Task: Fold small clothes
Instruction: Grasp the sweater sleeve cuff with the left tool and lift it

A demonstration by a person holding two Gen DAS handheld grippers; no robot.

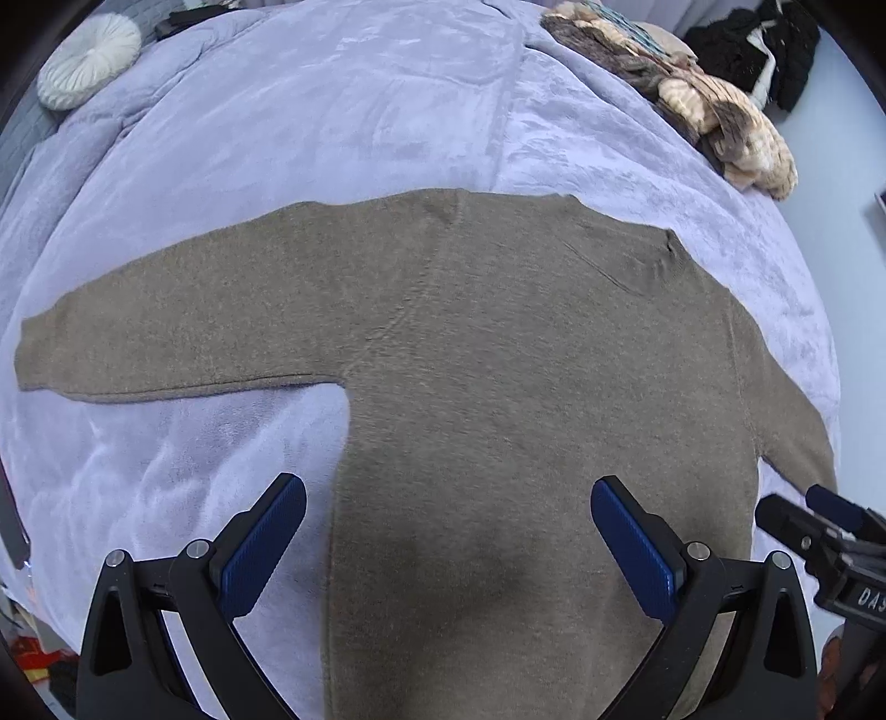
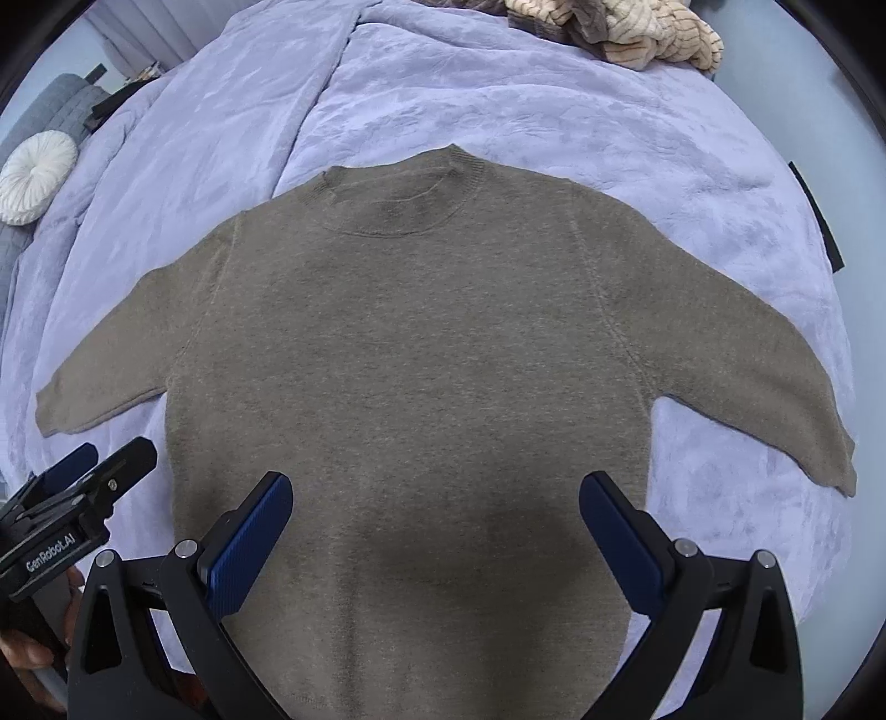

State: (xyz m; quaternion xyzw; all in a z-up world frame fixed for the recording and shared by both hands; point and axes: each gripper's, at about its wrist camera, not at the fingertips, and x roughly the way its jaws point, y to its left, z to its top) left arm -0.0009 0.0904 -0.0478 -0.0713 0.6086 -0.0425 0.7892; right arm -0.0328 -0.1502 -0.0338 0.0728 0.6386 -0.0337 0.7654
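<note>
Nearest the left wrist camera, the left gripper (image 1: 448, 531) is seen with its blue-padded fingers (image 1: 266, 545) spread wide and nothing between them, held above the lower body of a brown sweater (image 1: 498, 387). At 3 o'clock in that view the tip of the right gripper (image 1: 819, 526) is seen just beside the sweater's edge.

In the right wrist view, the right gripper (image 2: 437, 526) is likewise released, its fingers (image 2: 620, 543) parted over the lower body of the sweater (image 2: 415, 360) and gripping nothing. At 9 o'clock the left gripper (image 2: 88, 471) is seen beside the garment, above the near sleeve's cuff.

The sweater is laid flat and unfolded on a lilac plush blanket (image 2: 554, 111), both sleeves stretched out toward 9 and 3 o'clock and the collar pointed toward 12 o'clock.

Farther off, a round white cushion (image 2: 36, 177) is seen at 10 o'clock, and a heap of beige and brown knitwear (image 2: 626, 33) at 1 o'clock. In the left wrist view, dark clothing (image 1: 758, 50) is seen beyond that heap.
</note>
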